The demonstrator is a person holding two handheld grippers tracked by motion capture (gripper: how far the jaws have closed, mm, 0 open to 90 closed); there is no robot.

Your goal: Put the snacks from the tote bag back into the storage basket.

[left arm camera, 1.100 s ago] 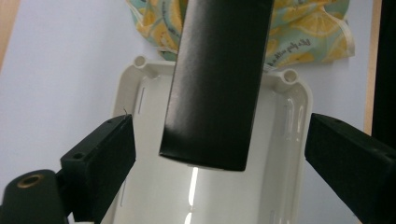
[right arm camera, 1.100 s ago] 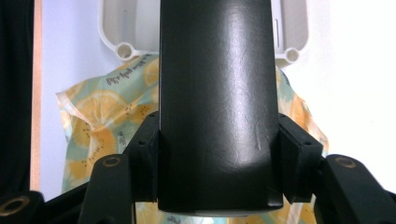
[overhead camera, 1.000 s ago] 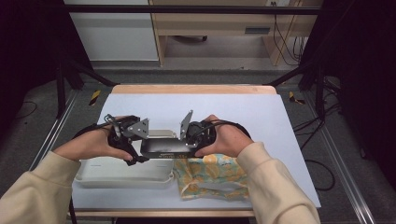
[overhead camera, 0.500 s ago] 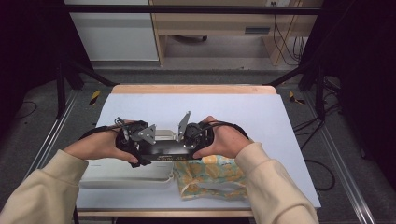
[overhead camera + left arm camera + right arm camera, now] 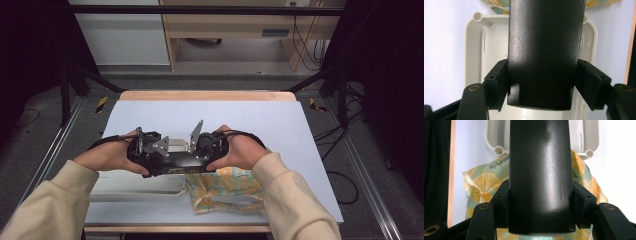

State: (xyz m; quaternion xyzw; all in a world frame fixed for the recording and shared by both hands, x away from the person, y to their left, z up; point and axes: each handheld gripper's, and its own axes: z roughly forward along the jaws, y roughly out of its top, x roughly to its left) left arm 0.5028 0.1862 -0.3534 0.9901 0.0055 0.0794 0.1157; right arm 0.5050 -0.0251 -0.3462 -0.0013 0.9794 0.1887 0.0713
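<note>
Box held between two grippers above tray

Forearms are coming in from the near edge of the table (image 5: 320,130), angled inward so both hands are meeting at its middle. The left gripper (image 5: 540,96) is clamping one end of a black box (image 5: 176,160), its jaws pressing against both sides. The right gripper (image 5: 541,211) is gripping the opposite end in the same manner. The box is lying level between the hands, raised over a white tray (image 5: 135,184). A lemon-print bag (image 5: 225,189) is lying just beside the tray, under the right hand (image 5: 240,150). The left hand (image 5: 107,157) is mirroring the right.
</note>
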